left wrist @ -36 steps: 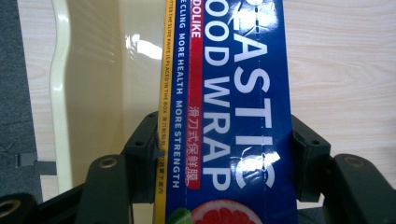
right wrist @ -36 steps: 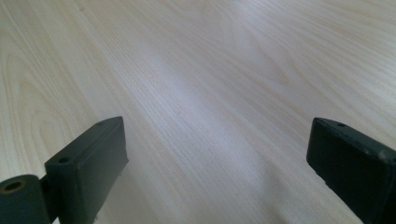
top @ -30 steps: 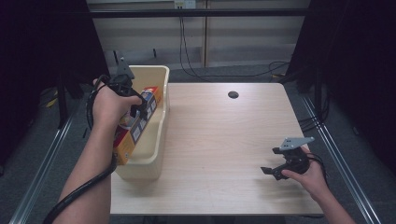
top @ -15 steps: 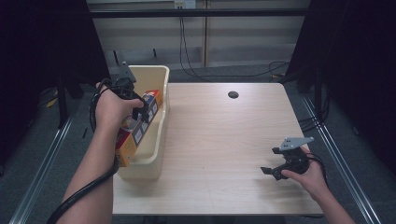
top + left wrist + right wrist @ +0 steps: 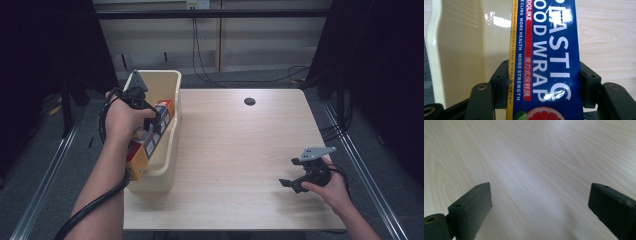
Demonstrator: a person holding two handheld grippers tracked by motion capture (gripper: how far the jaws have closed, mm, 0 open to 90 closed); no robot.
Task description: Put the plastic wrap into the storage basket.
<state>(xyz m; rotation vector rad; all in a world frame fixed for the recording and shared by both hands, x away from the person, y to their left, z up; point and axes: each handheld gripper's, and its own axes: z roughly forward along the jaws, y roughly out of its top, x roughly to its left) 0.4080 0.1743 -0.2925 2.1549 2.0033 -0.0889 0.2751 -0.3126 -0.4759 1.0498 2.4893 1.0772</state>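
Little has moved since the earlier frames: the left gripper (image 5: 150,116) stays over the cream bin (image 5: 170,125) at the table's (image 5: 240,145) left edge, shifted at most slightly, and the right gripper (image 5: 291,184) keeps its place near the right front corner. The left gripper is clamped on a blue plastic wrap box (image 5: 546,62) (its pads press both long sides), which lies lengthwise in the bin, leaning against its right wall. The right gripper's jaws stand wide apart above bare wood.
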